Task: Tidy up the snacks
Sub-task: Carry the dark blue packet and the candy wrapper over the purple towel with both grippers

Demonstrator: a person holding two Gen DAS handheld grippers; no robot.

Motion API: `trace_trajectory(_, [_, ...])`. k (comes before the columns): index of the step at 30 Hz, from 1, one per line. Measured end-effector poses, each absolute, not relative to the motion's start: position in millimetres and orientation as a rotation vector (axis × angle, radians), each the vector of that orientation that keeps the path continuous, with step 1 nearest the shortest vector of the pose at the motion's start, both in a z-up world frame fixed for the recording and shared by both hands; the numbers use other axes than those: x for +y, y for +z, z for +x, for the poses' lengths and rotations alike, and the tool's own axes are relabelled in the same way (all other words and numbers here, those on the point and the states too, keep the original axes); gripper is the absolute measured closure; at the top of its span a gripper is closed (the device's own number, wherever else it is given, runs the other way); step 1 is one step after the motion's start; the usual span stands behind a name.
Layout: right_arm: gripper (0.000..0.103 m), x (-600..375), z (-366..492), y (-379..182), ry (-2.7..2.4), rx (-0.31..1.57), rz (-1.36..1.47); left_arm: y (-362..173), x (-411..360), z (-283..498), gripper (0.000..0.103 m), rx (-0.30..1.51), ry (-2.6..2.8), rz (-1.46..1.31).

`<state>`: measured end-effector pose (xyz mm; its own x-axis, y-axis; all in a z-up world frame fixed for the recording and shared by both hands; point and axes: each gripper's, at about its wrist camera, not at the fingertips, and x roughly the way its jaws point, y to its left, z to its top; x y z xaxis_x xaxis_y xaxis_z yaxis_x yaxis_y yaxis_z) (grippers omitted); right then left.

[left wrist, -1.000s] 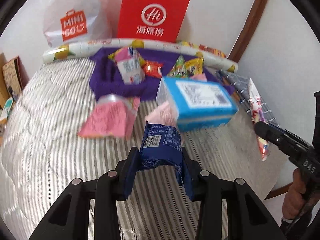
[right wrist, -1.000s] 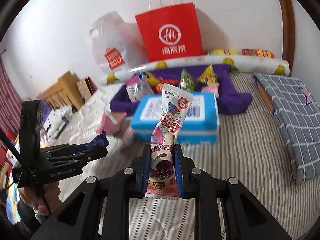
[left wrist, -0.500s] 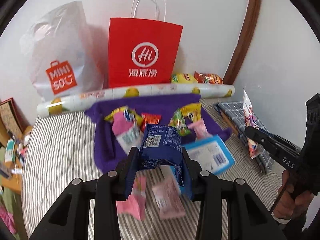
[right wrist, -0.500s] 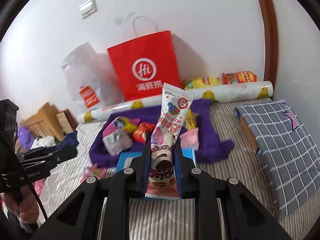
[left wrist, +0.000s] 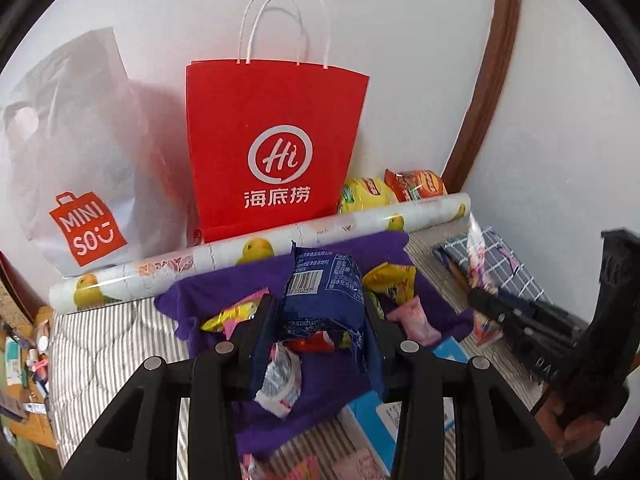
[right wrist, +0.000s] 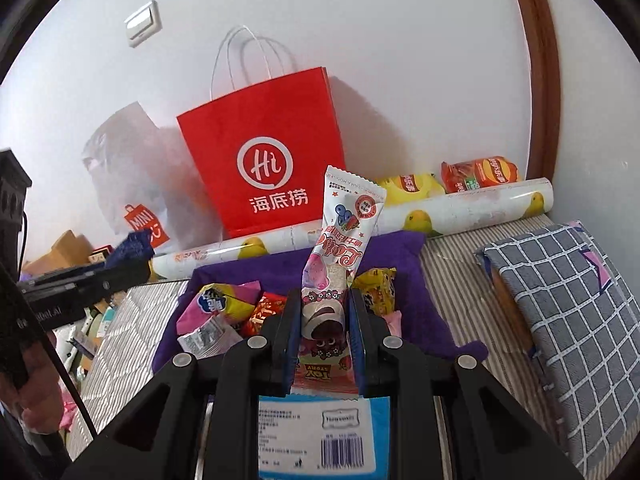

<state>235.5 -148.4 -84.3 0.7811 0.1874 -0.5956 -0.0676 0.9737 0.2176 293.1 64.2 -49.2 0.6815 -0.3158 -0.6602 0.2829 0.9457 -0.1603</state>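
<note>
My left gripper is shut on a dark blue snack packet and holds it above the purple cloth. My right gripper is shut on a tall white and pink snack pouch, held upright over the blue box. Several small snack packs lie on the purple cloth. A red paper bag stands against the wall behind it; it also shows in the right wrist view. The right gripper shows at the right of the left wrist view.
A white Miniso plastic bag stands left of the red bag. A printed roll lies along the wall with chip bags behind it. A folded checked cloth lies at the right. The striped bedcover lies under everything.
Both grippers have risen and moved forward toward the red bag with their snacks still held. The blue box has dropped low in both views.
</note>
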Motion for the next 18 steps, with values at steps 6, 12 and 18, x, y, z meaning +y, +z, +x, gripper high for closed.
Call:
trace_trajectory(6, [0.081, -142, 248, -97, 0.131, 0.683, 0.178, -63, 77, 310, 0.065, 0.781, -0.345, -0.097])
trace_trajectory(12, [0.081, -137, 257, -109, 0.123, 0.700, 0.191, -76, 85, 320, 0.065, 0.821, -0.326, -0.113])
trace_trajectory(18, [0.081, -136, 271, -125, 0.110, 0.721, 0.196, -83, 85, 323, 0.065, 0.836, -0.326, -0.114])
